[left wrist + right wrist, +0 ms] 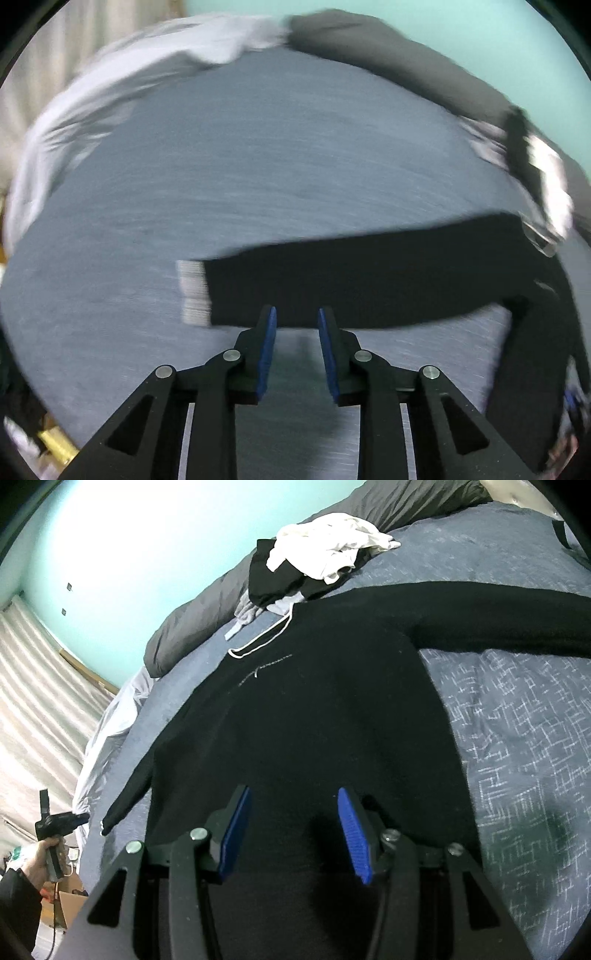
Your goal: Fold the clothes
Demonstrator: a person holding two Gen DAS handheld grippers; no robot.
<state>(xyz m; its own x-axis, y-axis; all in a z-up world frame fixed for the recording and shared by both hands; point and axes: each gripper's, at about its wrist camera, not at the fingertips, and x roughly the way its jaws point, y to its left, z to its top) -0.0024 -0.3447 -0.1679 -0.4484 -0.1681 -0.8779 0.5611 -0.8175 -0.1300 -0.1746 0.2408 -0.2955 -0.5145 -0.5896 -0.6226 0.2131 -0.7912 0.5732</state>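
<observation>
A: Garment position?
B: Black sweater (314, 720) is laid flat on the bed (517, 738), on a blue patterned cover. One sleeve (480, 616) is stretched out to the right in the right wrist view, the other sleeve (127, 794) runs down toward the bed's left edge. A white drawstring (258, 642) is seen near the neck

A: Right side?
B: Right gripper (293, 830) is held over the sweater's lower body. Jaws are apart, nothing is clamped; only black fabric is seen below the blue pads (352, 838). Contact with the cloth cannot be told

A: Left?
B: Left gripper (296, 347) is pointed at the sleeve (369, 280) near its cuff (194, 291), which shows a pale grey band. Jaws are parted by a narrow gap, no fabric is seen pinched between them. Picture is motion-blurred, so touching cannot be told. From the right wrist view the left gripper (59, 821) is seen held in a hand (44, 860) just off the bed's left edge, beside the sleeve end

A: Other items on the bed?
B: A heap of clothes (317, 557), white on top of black, is piled past the sweater's neck. A grey duvet (207, 620) is bunched along the far edge against the turquoise wall (147, 535). A pale sheet (110, 720) is hung over the left side
</observation>
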